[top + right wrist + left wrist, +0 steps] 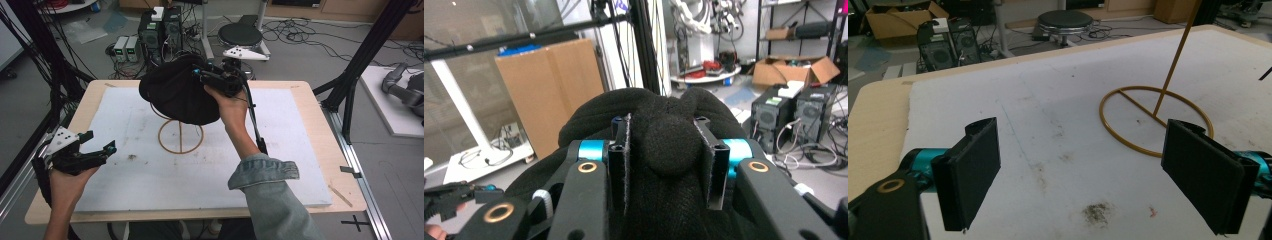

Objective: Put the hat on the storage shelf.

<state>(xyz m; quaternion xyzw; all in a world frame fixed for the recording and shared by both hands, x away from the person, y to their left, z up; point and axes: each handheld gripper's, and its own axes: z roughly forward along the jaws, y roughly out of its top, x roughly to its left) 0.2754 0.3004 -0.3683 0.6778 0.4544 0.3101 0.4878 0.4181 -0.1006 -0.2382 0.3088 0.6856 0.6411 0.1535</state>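
Note:
A black knitted hat (175, 90) hangs over the top of a thin gold wire stand (181, 136) whose ring base lies on the white mat. My right gripper (205, 77) is shut on a fold of the hat (669, 145) at its right side, held up above the mat. My left gripper (100, 142) rests low at the mat's left edge, open, nothing between its pads (973, 170). From the left gripper view the stand's ring and slanting rod (1155, 120) lie ahead and to the right.
The white foam mat (250, 165) covers a wooden table (320, 130). Behind the table are computer boxes (160, 27), a black stool (240, 35) and loose cables. A black frame post (360, 60) rises at the right. Cardboard box (554, 90) stands beyond the hat.

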